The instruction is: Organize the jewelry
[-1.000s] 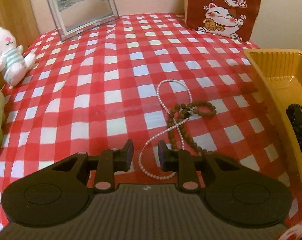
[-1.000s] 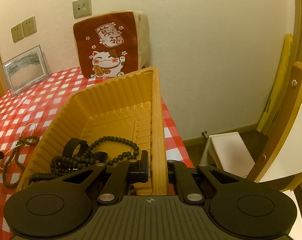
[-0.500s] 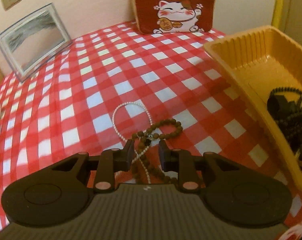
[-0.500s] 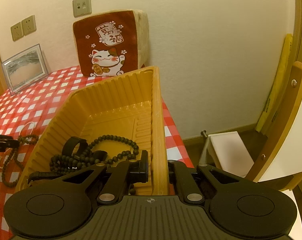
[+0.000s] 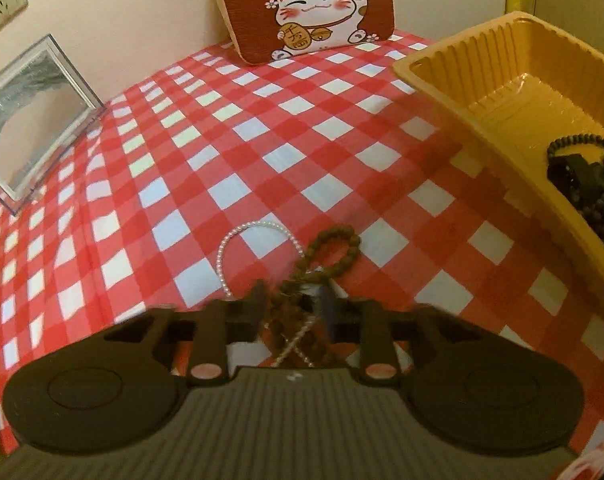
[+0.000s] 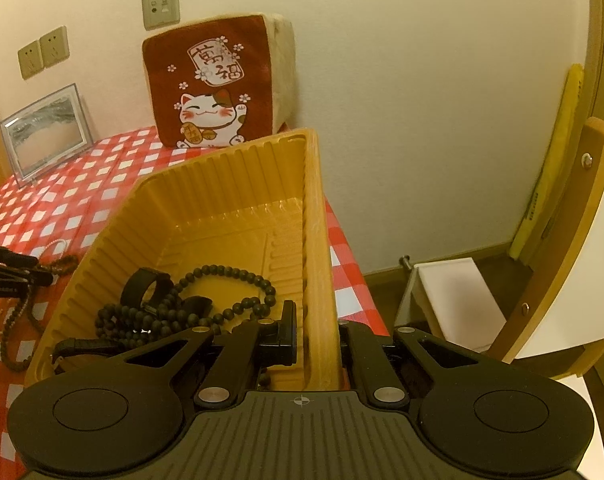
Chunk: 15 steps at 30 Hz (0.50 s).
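Note:
A brown bead necklace and a white pearl necklace lie crossed on the red checked cloth. My left gripper is open, its fingers on either side of both strands where they cross. It also shows at the left edge of the right wrist view, over the brown beads. My right gripper is shut on the right wall of the yellow tray. Black bead strings and a black band lie in the tray.
A lucky-cat cushion stands against the back wall, also in the right wrist view. A framed picture leans at the back left. A wooden and white chair and a white box stand off the table's right edge.
My left gripper has moved forward and down over the two necklaces, so they now lie between its fingers. My right gripper has stayed clamped on the tray wall.

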Motion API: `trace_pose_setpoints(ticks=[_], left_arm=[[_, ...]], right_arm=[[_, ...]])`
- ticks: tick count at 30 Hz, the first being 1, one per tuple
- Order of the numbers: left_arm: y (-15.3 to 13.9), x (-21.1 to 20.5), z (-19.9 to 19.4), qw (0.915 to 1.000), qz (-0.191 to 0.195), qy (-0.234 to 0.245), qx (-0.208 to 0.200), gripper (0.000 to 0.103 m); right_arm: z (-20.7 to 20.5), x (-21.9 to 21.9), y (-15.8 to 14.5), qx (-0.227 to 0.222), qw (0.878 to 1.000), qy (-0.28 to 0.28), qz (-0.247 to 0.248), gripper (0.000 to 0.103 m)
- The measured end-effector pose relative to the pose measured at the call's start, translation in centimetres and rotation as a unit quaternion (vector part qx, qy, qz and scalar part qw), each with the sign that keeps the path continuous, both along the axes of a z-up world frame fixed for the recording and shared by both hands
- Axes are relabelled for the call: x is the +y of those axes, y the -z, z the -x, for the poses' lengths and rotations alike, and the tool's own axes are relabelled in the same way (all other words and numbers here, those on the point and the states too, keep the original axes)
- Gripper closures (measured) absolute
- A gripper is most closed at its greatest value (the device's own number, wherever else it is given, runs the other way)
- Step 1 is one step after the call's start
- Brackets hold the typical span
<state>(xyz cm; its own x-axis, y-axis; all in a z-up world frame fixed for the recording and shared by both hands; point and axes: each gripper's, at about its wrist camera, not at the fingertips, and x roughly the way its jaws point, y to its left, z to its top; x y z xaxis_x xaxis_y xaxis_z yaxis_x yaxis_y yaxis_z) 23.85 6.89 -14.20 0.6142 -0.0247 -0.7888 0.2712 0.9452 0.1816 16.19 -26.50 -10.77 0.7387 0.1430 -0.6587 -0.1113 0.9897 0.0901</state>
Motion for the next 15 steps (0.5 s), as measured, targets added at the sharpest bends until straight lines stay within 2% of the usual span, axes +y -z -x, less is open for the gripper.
trace_pose_setpoints(ticks=[1,3,9,15], left_arm=[[-0.1,0.0,0.1,1.0,0.0,0.0,-0.002,0.092],[-0.2,0.2,0.1,1.0,0.008,0.001,0.002,0.096],[-1.5,1.3,0.9,0.9986,0.045,-0.028,-0.006,0.097],[-4.9,3.1,1.9,0.9935,0.086,-0.063,-0.039,0.097]], right_arm=[[0.0,0.0,0.0,0.0,1.0,0.0,0.0,0.097],[0.0,0.0,0.0,0.001,1.0,0.001,0.0,0.097],[-0.1,0.0,0.0,0.002,1.0,0.001,-0.001,0.097],[-0.1,0.0,0.1,0.001,1.0,0.001,-0.001,0.097]])
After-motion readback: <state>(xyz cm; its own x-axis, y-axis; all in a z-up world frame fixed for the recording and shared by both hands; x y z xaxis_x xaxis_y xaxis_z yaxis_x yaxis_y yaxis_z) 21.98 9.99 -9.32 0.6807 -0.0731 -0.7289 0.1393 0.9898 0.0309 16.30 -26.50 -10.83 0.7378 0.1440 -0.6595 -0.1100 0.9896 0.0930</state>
